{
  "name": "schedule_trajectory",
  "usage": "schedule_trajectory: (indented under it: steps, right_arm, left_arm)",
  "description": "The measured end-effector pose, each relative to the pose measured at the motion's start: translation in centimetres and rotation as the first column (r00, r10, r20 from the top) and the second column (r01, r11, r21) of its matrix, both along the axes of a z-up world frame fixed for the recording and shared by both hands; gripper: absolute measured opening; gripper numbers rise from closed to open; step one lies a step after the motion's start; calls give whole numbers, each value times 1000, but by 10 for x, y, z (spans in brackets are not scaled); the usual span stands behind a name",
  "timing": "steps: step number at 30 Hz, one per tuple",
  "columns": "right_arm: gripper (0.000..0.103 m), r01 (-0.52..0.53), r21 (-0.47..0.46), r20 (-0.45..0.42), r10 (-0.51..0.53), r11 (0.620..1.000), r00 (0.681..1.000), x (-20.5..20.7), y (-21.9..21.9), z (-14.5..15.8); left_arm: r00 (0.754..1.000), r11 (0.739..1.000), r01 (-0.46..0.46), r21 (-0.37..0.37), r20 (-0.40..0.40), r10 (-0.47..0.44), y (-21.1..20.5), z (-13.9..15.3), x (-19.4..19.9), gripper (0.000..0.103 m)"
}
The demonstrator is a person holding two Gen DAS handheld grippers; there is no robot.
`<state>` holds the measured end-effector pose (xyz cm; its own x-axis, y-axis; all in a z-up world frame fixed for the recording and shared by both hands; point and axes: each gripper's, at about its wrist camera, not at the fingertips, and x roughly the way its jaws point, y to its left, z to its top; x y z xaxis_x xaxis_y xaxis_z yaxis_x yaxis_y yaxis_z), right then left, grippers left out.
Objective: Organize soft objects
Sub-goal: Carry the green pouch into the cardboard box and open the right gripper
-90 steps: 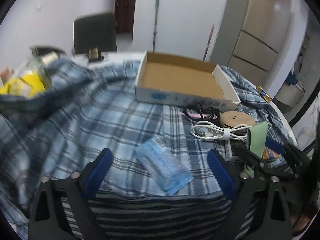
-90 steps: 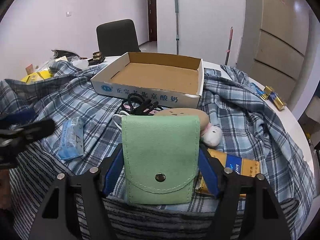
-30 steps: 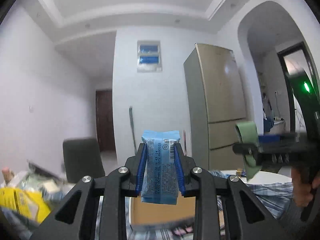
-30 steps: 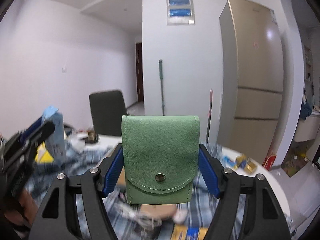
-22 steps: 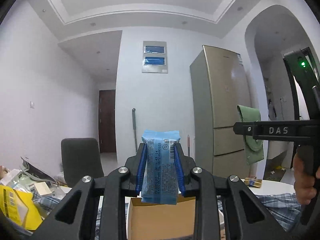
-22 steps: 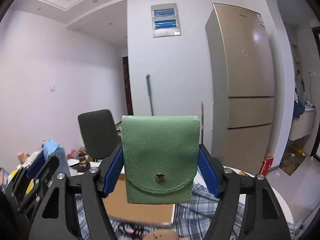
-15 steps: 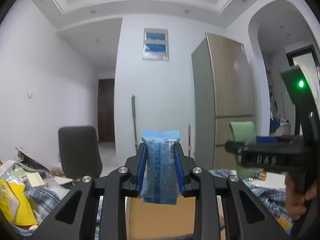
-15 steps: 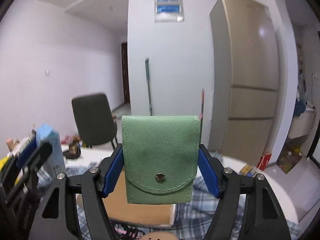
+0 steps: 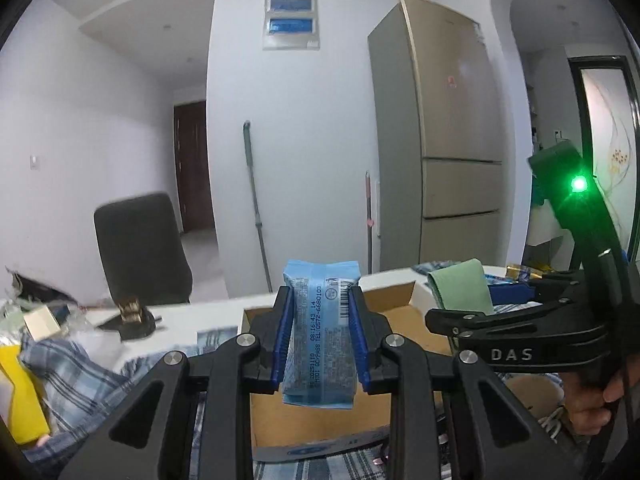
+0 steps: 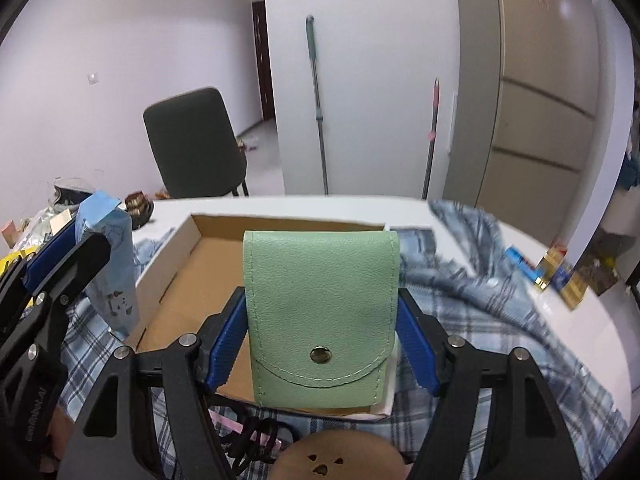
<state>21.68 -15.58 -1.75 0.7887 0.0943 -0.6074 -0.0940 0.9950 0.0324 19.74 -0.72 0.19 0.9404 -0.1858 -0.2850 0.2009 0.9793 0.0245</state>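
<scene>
— Where are the hands relative to the cardboard box [image 10: 188, 280]?

— Both hang above it. The left gripper [image 9: 319, 336] is clamped on the blue tissue pack [image 9: 320, 332], held upright at the box's left side; the right gripper [image 10: 322, 344] grips the green pouch [image 10: 320, 300] over its near edge.

— Anything around the box?

— Plaid cloth [image 10: 480, 304] under it, black scissors [image 10: 248, 436] and a tan round thing [image 10: 340, 458] in front — a chair [image 10: 196, 144] behind.

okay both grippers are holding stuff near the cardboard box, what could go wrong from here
1. The left gripper and right gripper hang close together by the cardboard box, so they might collide while lowering.
2. The tissue pack is pinched narrow; it may stick to the pads on release.
3. The green pouch could land on the box rim.
</scene>
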Motion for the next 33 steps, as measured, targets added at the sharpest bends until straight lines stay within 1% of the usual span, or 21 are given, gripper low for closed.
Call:
schedule_trajectory:
  steps: [2,5,7,8,10,14,17,19,22,24,31,33]
  right_arm:
    - [70,-11,11,-30,11,1000,999,5,0,-6]
    - [70,-9,12,-49,10,1000,999,9,2,-12]
    - [70,-12,13,-57,13,1000,998,11,1,-13]
    - [70,-13,12,-58,13,1000,998,12,2,-14]
    - [70,-18,8,-61,18,1000,998,13,2,-14]
    - [70,-11,14,-73,12,1000,997,17,0,-17]
    - [70,10,28,-91,-7,1000,996,21,-4,-18]
    - [70,33,58,-91,-28,998,995,23,-9,-18]
    - [70,73,78,-89,-66,994,994,25,-13,-19]
    - [70,55,69,-115,-47,996,992,28,-11,-23]
    - [70,24,49,-171,-15,998,985,33,-6,-32]
    - [74,11,36,-185,-4,999,983,34,-4,-34]
  left_arm:
    - [1000,1000,0,-7,-16,0,1,-3,4,29]
    - [1000,1000,-22,1,-21,22,-1,-5,7,29]
    - [999,999,-33,6,-39,34,-1,-6,13,29]
    - [998,999,-38,8,-45,38,-1,-9,9,29]
    - [997,999,-34,-3,-63,34,-2,-9,16,29]
    - [997,999,-37,-2,-72,36,-4,-14,17,29]
    - [995,999,-38,-3,-89,37,-1,-20,14,29]
    - [994,999,-42,-5,-105,41,0,-23,17,29]
    - [991,998,-57,24,-117,59,-1,-30,19,29]
    - [990,998,-49,33,-131,53,-3,-32,22,29]
    - [987,998,-61,5,-152,61,4,-34,24,29]
    - [985,998,-63,0,-161,62,5,-35,26,29]
